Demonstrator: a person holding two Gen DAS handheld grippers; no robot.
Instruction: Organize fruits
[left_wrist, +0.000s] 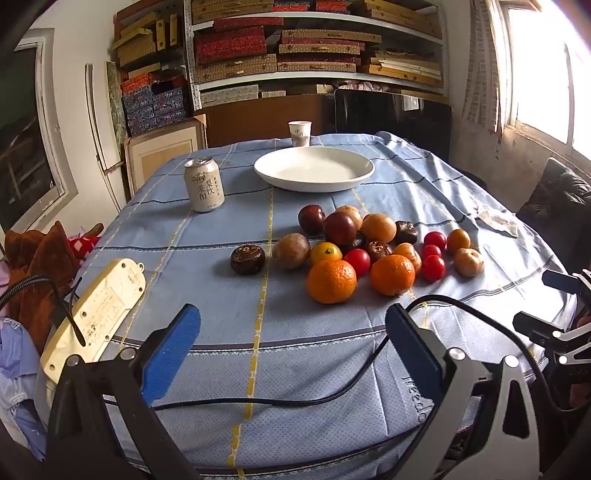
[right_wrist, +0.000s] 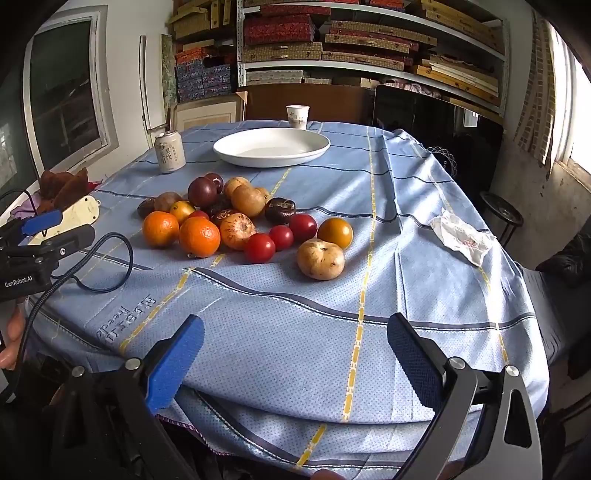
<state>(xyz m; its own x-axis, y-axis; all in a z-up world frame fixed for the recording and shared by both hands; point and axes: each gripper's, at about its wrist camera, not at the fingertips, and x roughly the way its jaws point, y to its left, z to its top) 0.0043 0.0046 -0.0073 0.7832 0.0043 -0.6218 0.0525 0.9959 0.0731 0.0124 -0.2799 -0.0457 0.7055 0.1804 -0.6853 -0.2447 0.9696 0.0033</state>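
A pile of fruit lies mid-table on the blue cloth: two oranges (left_wrist: 331, 281) (left_wrist: 392, 274), red tomatoes (left_wrist: 433, 267), dark plums (left_wrist: 340, 227), tan round fruits (left_wrist: 468, 261) and a dark brown one (left_wrist: 247, 259) set apart at the left. The same pile shows in the right wrist view (right_wrist: 199, 236). An empty white plate (left_wrist: 314, 168) (right_wrist: 271, 147) sits behind the pile. My left gripper (left_wrist: 291, 325) is open and empty over the near edge. My right gripper (right_wrist: 295, 334) is open and empty, near the tan fruit (right_wrist: 320, 258).
A drink can (left_wrist: 204, 184) (right_wrist: 169, 151) stands left of the plate, a paper cup (left_wrist: 300, 133) (right_wrist: 297, 116) behind it. A power strip (left_wrist: 94, 314) and a black cable (left_wrist: 332, 391) lie at the near left. A crumpled tissue (right_wrist: 461, 236) lies at right.
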